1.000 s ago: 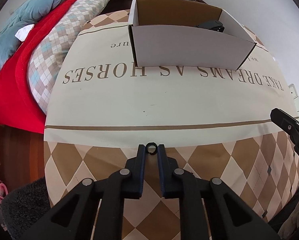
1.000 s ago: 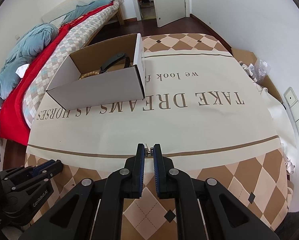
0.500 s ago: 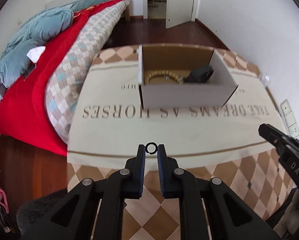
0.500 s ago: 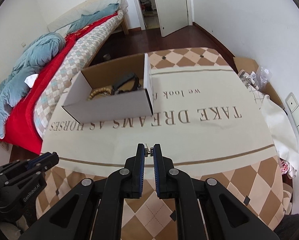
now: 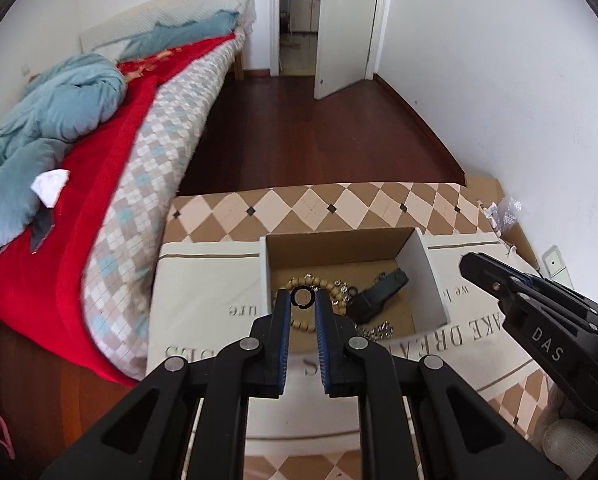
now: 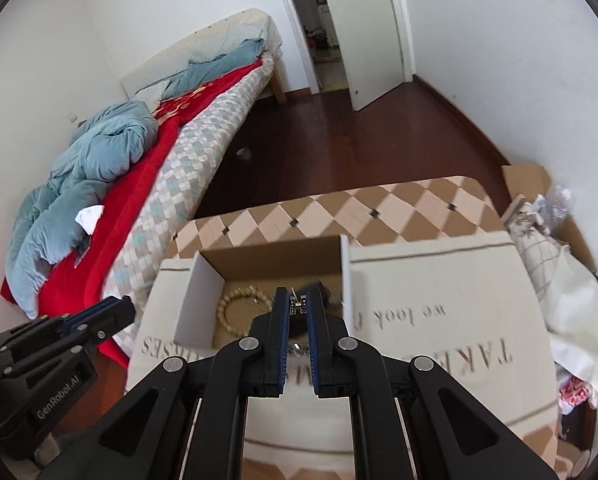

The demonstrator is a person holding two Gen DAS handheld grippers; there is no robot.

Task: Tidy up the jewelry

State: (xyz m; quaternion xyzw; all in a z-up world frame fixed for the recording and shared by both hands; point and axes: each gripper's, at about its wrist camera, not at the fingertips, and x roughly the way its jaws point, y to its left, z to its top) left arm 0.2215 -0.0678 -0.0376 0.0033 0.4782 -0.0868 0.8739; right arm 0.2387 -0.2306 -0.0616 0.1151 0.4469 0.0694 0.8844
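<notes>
A bedroom with dark wooden floor, white walls and an open white door point(image 5: 345, 28) holds a bed point(image 5: 151, 148) spread with a red blanket and a crumpled blue quilt. In the foreground stands a table point(image 5: 339, 208) under a tan-and-cream diamond cloth, overlaid by a cream runner printed with brown lettering. On it sits an open cardboard box with white outer walls point(image 5: 429, 280); inside lie a tan wooden bead bracelet point(image 5: 311, 282), a black strap-like piece point(image 5: 381, 292) and a silvery chain point(image 5: 379, 330).

The left gripper point(image 5: 302, 300) hangs above the box, its blue-padded jaws pinched on a small black ring point(image 5: 302, 296) held at the very tips. The right gripper point(image 6: 298, 300) is also over the box, its jaws closed on a small silvery metal piece point(image 6: 298, 301) between the tips; what kind of jewelry it is cannot be told. Each gripper shows at the edge of the other's view.
</notes>
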